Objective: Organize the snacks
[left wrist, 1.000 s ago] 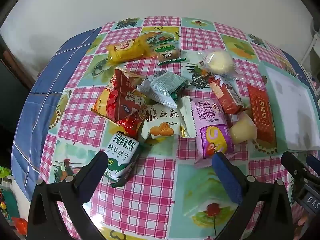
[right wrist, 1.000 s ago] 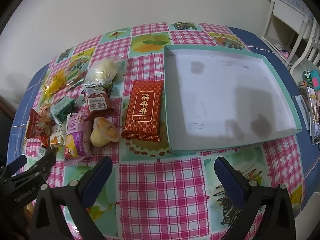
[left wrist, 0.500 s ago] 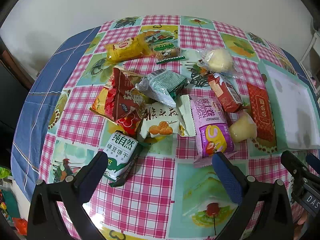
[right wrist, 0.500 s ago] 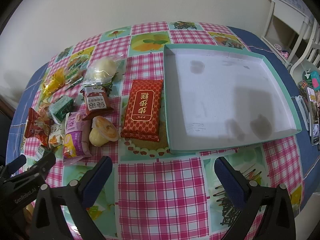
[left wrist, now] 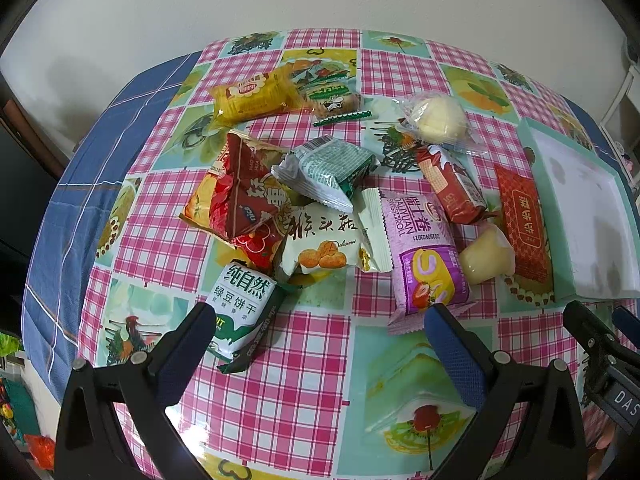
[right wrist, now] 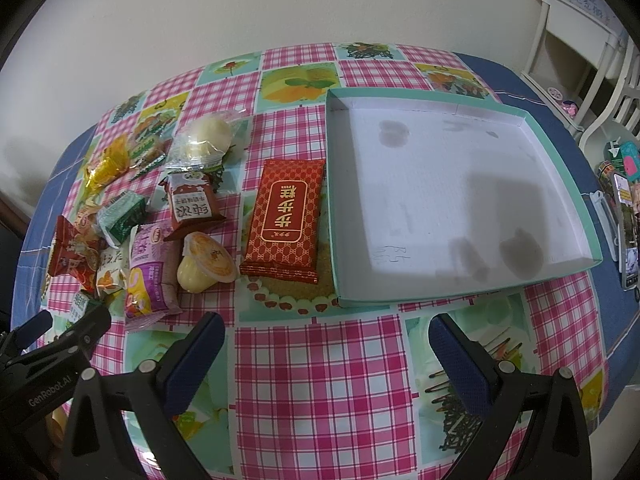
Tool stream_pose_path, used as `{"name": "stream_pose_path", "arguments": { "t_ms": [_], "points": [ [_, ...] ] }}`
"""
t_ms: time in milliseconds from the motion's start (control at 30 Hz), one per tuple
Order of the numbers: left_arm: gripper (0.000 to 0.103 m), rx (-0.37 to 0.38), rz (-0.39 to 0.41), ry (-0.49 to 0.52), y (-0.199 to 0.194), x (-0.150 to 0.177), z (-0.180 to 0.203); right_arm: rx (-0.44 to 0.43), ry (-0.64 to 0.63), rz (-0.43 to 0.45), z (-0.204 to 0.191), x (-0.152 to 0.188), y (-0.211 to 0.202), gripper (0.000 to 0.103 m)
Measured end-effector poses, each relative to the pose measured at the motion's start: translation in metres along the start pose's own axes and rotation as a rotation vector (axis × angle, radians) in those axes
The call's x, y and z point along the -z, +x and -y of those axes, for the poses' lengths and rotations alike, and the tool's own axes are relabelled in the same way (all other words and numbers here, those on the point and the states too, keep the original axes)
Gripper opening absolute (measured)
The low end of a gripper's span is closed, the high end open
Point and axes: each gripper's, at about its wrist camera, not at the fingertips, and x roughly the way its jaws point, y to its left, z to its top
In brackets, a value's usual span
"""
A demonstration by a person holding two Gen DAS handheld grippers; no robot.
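Note:
Several wrapped snacks lie in a loose pile on the checked tablecloth. My left gripper (left wrist: 316, 320) is open and empty above the near side of the pile, between a green-and-white biscuit pack (left wrist: 244, 308) and a purple Swiss roll pack (left wrist: 424, 256). My right gripper (right wrist: 326, 330) is open and empty over bare cloth, in front of a flat red packet (right wrist: 286, 220) and a shallow teal box (right wrist: 452, 196) with a white, empty inside. A jelly cup (right wrist: 206, 268) lies left of the red packet.
The pile also holds a yellow pack (left wrist: 252, 96), a red chip bag (left wrist: 240, 196), a green-white pack (left wrist: 328, 170), a round bun in clear wrap (left wrist: 436, 118) and a dark red wafer pack (left wrist: 452, 188). White chairs (right wrist: 580, 40) stand at the far right.
Both grippers have moved slightly forward and lower toward the table. Nothing on the table has moved.

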Motion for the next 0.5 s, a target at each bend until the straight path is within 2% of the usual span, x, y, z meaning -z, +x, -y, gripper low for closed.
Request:
{"name": "stream_pose_path", "arguments": {
  "t_ms": [500],
  "points": [
    [0.103, -0.005, -0.003, 0.003, 0.0006, 0.0018, 0.0005, 0.001, 0.0, -0.003, 0.0002, -0.0001, 0.0007, 0.103]
  ]
}}
